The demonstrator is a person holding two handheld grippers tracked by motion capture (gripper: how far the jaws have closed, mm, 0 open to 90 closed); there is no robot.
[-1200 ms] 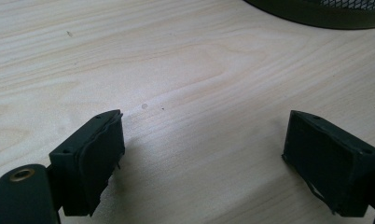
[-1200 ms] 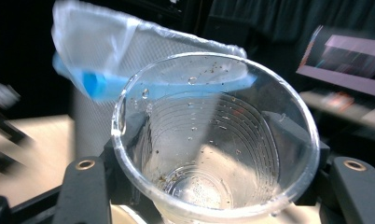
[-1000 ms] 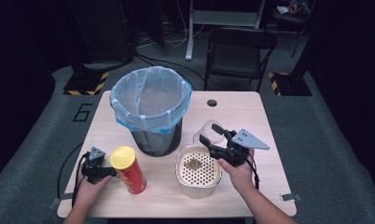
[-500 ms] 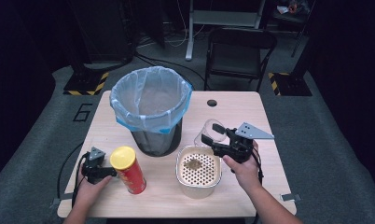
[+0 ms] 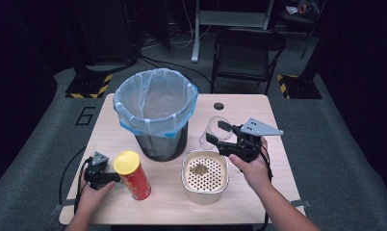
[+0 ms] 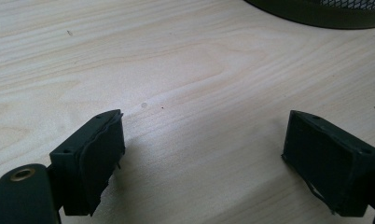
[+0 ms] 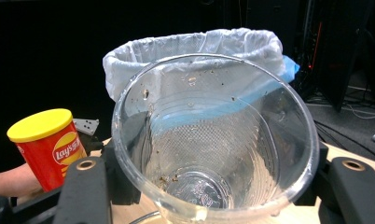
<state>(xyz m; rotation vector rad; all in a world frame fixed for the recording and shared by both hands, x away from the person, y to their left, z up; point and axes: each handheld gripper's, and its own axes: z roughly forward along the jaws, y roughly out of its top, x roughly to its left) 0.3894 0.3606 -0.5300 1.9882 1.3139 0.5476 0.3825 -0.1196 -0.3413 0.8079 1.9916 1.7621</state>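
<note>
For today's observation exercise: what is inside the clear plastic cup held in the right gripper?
The clear plastic cup holds almost nothing: crumbs cling to its wall and lie at its bottom. Behind it stands the lined bin. The right gripper covers the cup's outer sides.

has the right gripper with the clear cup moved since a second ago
Yes. The right gripper, shut on the clear cup, has risen slightly in the high view: measured against the strainer basket, it sits a little higher and farther toward the table's back edge.

Overhead light falls evenly on my table [image 5: 259, 115], while the room around is nearly black. My left gripper [image 6: 204, 154] casts soft shadows; its jaws look slightly blurred.
</note>
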